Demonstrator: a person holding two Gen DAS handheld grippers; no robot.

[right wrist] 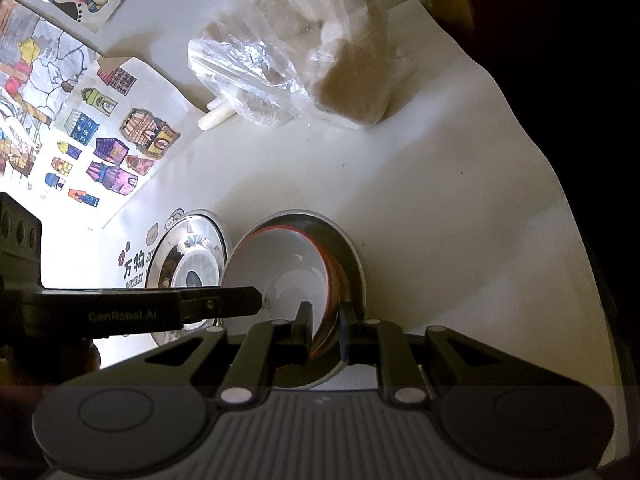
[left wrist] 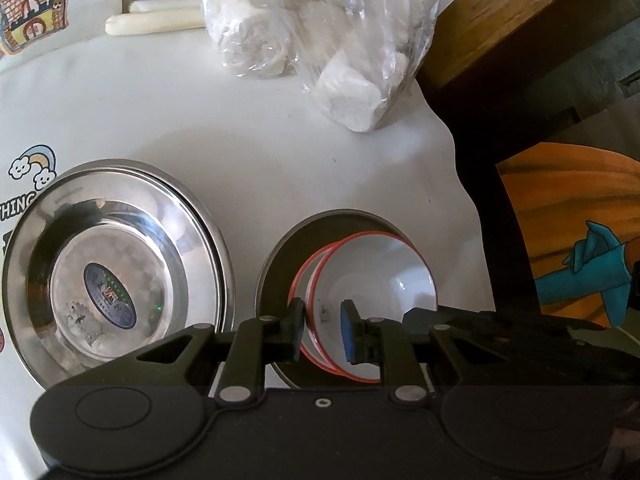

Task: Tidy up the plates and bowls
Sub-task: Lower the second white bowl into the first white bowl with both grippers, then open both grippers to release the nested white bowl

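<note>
Two white bowls with red rims (left wrist: 372,276) sit nested and tilted inside a steel plate (left wrist: 280,256) on the white table. My left gripper (left wrist: 324,324) straddles their near rim. Its left finger is against the outside, while the blue pad (left wrist: 350,330) stands off the inner wall, so it is open. In the right wrist view my right gripper (right wrist: 325,330) is shut on the right rim of the bowls (right wrist: 280,272), which fills the gap between its fingers. One finger of the left gripper (right wrist: 240,300) reaches in from the left. A stack of steel plates (left wrist: 116,272) lies to the left.
A clear plastic bag of white lumps (left wrist: 320,40) lies at the back, with two pale sticks (left wrist: 156,20) beside it. The table edge (left wrist: 460,184) runs just right of the bowls; past it are a wooden board (left wrist: 520,12) and an orange picture (left wrist: 580,220). Stickers cover the wall (right wrist: 108,152).
</note>
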